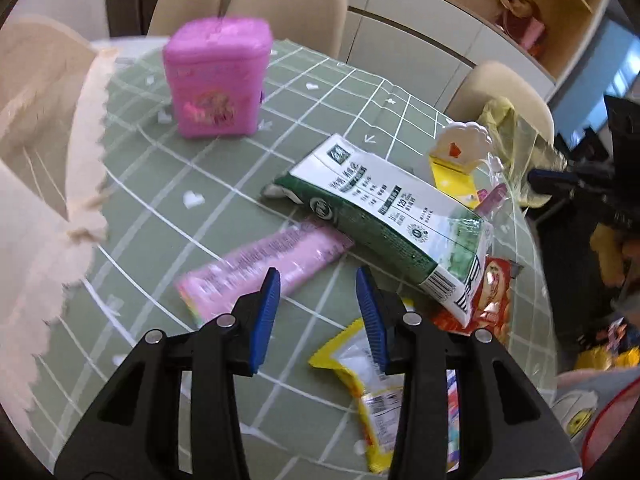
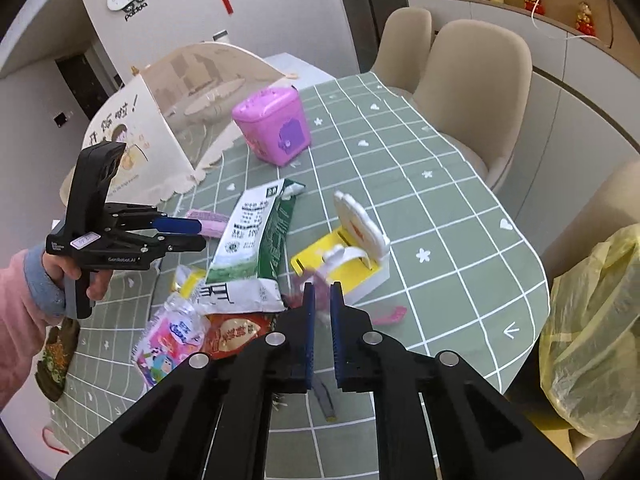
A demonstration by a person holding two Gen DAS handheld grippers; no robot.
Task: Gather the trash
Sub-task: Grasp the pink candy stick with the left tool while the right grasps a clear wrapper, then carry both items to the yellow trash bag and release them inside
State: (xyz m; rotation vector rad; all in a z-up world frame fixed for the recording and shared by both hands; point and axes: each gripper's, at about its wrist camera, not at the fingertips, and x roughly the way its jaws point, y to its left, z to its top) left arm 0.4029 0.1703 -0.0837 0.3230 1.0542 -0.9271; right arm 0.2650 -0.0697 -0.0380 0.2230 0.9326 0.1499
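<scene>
Hovering wide-open and empty over the pink wrapper mid-tabletop, left tool; right tool nearly closed near tabletop edge, hold unclear, milk carton beside.

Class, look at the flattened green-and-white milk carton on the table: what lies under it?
Under the milk carton: its barcode end overlaps a red snack wrapper, its side covers one end of a pink packet. Anything beneath its middle is hidden.

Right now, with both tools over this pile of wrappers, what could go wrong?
1. The milk carton lies across the red snack wrapper; pulling the wrapper could drag the carton.
2. The right tool, nearly closed, holds something too blurred to identify; it may slip.
3. The left tool hangs open near the pink packet, which could be nudged.
</scene>
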